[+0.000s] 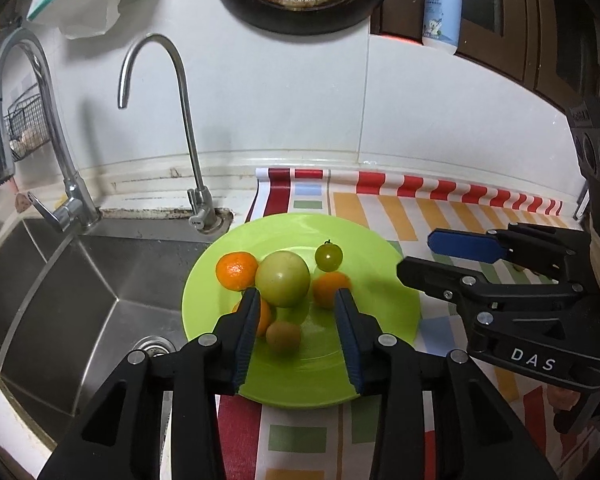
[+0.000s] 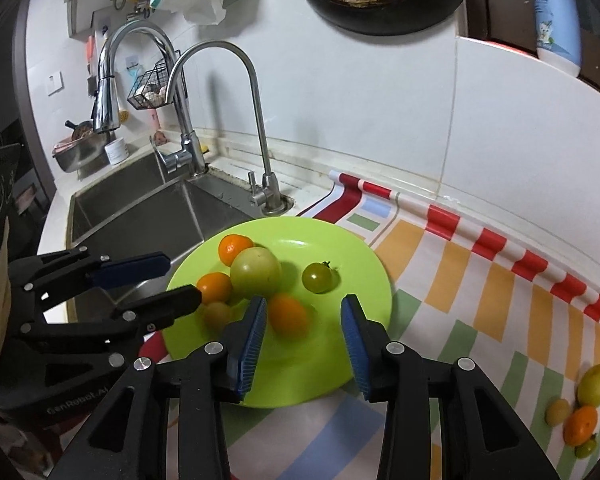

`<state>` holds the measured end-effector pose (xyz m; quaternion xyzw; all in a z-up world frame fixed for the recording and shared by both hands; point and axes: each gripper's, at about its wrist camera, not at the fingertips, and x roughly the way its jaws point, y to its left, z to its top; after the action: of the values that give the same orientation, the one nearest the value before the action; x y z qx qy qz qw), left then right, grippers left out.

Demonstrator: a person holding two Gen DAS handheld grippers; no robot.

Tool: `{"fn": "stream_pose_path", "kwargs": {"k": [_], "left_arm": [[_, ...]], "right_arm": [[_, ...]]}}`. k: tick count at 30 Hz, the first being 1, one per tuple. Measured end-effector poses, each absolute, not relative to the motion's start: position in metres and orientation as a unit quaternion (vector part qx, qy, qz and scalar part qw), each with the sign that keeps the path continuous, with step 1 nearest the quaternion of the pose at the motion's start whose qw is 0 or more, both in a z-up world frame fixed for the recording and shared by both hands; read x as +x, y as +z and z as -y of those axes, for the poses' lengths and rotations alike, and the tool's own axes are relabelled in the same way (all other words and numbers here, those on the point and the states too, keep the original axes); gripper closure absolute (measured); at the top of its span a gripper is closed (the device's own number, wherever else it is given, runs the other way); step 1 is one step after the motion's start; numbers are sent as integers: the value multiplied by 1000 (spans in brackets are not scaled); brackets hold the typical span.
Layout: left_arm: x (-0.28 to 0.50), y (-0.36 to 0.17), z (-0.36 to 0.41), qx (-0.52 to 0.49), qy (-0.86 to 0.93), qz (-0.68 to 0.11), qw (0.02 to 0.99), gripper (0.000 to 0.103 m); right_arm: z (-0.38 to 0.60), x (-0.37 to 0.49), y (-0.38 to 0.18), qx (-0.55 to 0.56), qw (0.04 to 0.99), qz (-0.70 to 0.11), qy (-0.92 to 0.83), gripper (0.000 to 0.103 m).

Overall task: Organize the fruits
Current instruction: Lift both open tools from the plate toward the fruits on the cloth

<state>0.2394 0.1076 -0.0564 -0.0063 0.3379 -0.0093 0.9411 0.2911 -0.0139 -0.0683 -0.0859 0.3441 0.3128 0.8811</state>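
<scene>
Black left gripper [image 1: 296, 300], blue-padded jaws parted, nothing pressed between them, hovering over the near half of a lime-green plate [image 1: 380, 312]. Right gripper [image 2: 304, 308], likewise parted and empty, over the same plate. Plate contents: one large green tomato [image 1: 283, 279] at centre, three small oranges touching or just beside it [image 1: 236, 270], one small brownish-green fruit [image 1: 283, 338] nearest the camera, one green cherry tomato [image 1: 329, 256] apart toward the wall. Plate rests on a striped tablecloth [image 2: 480, 304], its edge beside the steel sink [image 1: 80, 280]. Loose on the cloth, far right in the right wrist view: a cluster of four small fruits [image 2: 580, 408], green, yellowish and orange. Gooseneck tap [image 1: 188, 128] behind the plate.
</scene>
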Motion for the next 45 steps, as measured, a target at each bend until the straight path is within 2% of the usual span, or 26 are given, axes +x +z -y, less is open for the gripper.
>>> {"fn": "stream_pose_path", "kwargs": {"k": [5, 7, 10, 12, 14, 19, 22, 45], "left_arm": [[225, -47, -102, -3, -8, -328, 945, 63], [218, -43, -98, -4, -10, -323, 946, 58], [208, -36, -91, -3, -19, -316, 949, 55], [201, -31, -84, -1, -26, -309, 951, 49], [195, -25, -78, -1, -33, -301, 953, 45], [182, -10, -59, 3, -48, -280, 959, 36], [177, -4, -46, 8, -59, -269, 961, 35], [202, 6, 71, 57, -126, -257, 957, 19]], "right_arm": [[27, 277, -61, -84, 890, -338, 295, 63], [34, 270, -57, -76, 895, -336, 284, 63], [47, 257, -49, -64, 903, -331, 267, 63], [55, 250, -44, -59, 908, -326, 258, 59], [66, 241, -39, -52, 915, -318, 244, 48], [90, 221, -25, -41, 928, -302, 213, 48], [107, 210, -19, -34, 936, -293, 192, 44], [237, 190, -17, -10, 959, -280, 34, 44]]}}
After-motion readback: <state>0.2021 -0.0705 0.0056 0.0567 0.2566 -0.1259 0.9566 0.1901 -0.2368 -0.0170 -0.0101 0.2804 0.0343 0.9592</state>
